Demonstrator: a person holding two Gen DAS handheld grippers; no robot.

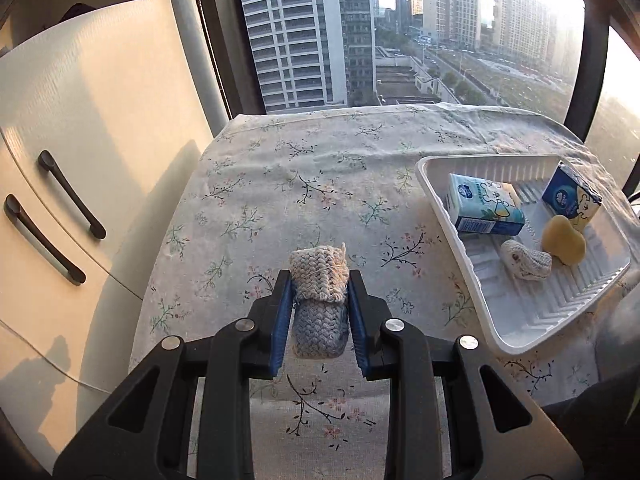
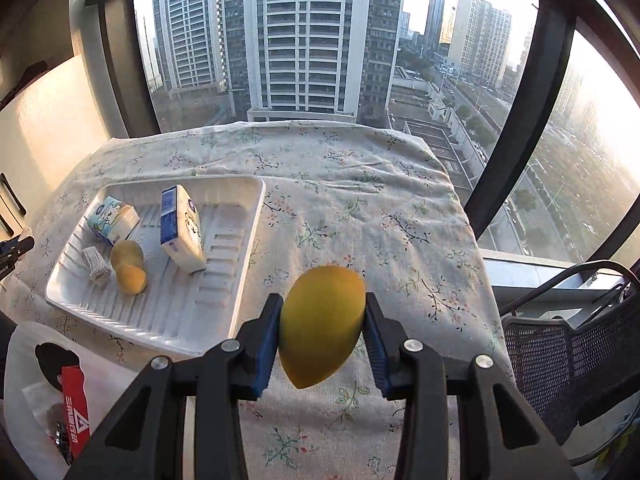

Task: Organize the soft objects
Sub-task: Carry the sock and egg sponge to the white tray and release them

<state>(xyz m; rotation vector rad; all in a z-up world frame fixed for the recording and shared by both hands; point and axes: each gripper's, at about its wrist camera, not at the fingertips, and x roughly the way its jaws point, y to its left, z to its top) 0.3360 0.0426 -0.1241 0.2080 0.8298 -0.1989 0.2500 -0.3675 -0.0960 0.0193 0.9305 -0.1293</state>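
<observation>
- White foam tray already holds two tissue packs, a knitted roll and a yellow sponge.
- Left gripper is clamped on a knitted sock above the floral cloth, outside the tray.
- Right gripper squeezes a yellow egg-shaped sponge, likewise not yet in the tray; both remain to be placed.

Left gripper reaches forward over the table, its 2 black fingers with blue pads drawn in close — clamped on the knitted roll, one pad on each flank. The roll's pale end pokes out past the fingertips, the grey end sits back between the arms. Both fingers look level and evenly matched.

Right gripper is also stretched forward, tilted slightly downward, its 2 blue-padded fingers pinching the yellow sponge egg at its widest part — the pointed end hangs below the pads, the rounded end rises above them. The jaws stand wider here than on the left.
</observation>
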